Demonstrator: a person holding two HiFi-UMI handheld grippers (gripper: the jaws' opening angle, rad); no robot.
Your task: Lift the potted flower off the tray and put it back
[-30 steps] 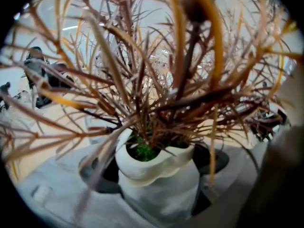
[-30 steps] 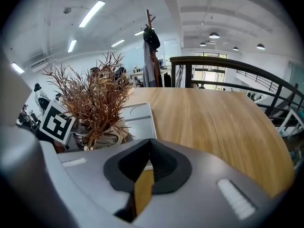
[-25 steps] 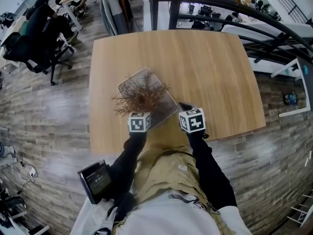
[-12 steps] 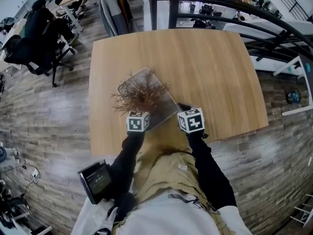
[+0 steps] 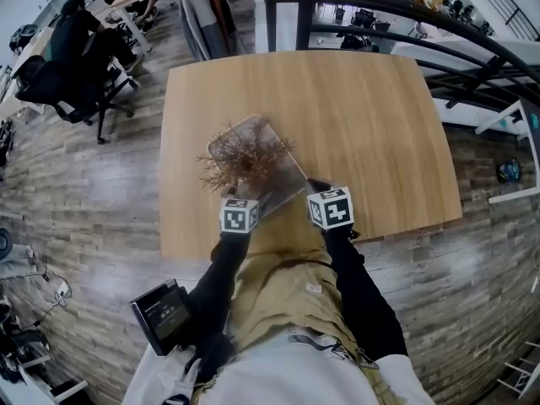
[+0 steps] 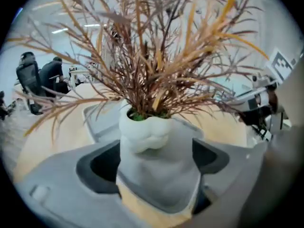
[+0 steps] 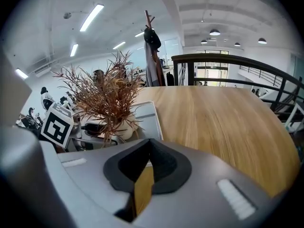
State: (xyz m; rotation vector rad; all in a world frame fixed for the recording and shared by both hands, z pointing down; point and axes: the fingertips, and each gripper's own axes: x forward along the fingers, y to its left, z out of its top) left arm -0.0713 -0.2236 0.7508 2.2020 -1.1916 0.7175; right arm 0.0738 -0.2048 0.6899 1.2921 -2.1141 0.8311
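The potted flower (image 6: 153,144) is locked in, its white pot squeezed between the jaws of the left hand-held gripper (image 5: 241,202), one dark pad pressed to each side. Dry brown-and-orange sprigs (image 6: 156,61) fan out wide above the rim, with a touch of green at their base. Just behind the pot lies the grey tray (image 5: 291,184), and from the head view the plant sits over the tray's near end. Whether the pot's base touches the tray or hangs clear of it, no view settles.

Over to the right hand-held gripper (image 7: 148,148): clenched, jaw tips together, nothing between them, only wood grain showing through the slit below. It hovers just beside the tray's right edge, near the front of the bench (image 5: 363,116).

The tray lies at an angle on the bench's left half. Beyond that are black office chairs (image 5: 72,62), a dark railing (image 5: 405,11) and plank flooring (image 5: 84,192).
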